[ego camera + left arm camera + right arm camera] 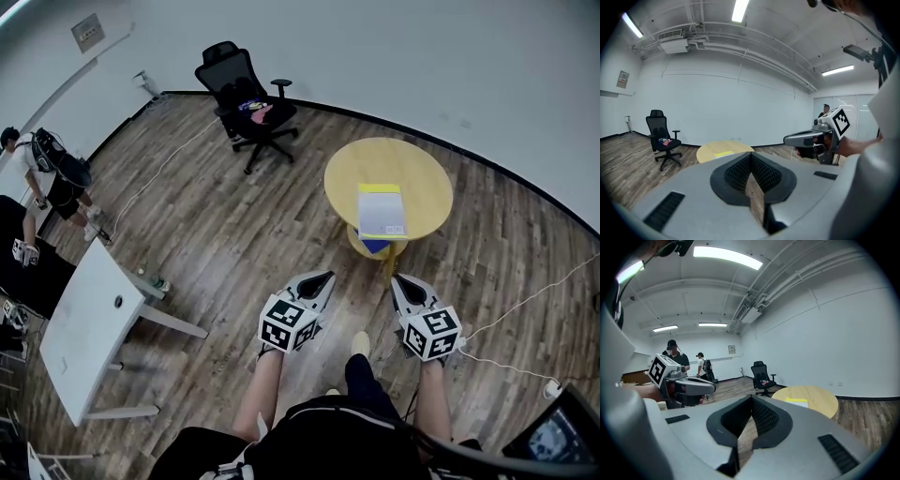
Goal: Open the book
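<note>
Lying flat on the round table [412, 169], a book [381, 211]

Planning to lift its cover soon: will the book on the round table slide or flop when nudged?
Probably slides: the book lies flat on the smooth round table. It looks thin, so likely light, and its cover may flex rather than lift stiffly.

I have the head camera high up, tilted steeply down: wood floor [216, 234], left gripper [326, 277] and right gripper [397, 279] close below, round counter [412, 169] further ahead. Each gripper camera sits right behind its own fingers [736, 172], facing nearly level across the room. All three views share the counter and the black office chair [246, 94]; each gripper view catches the other gripper off to its side.
</note>
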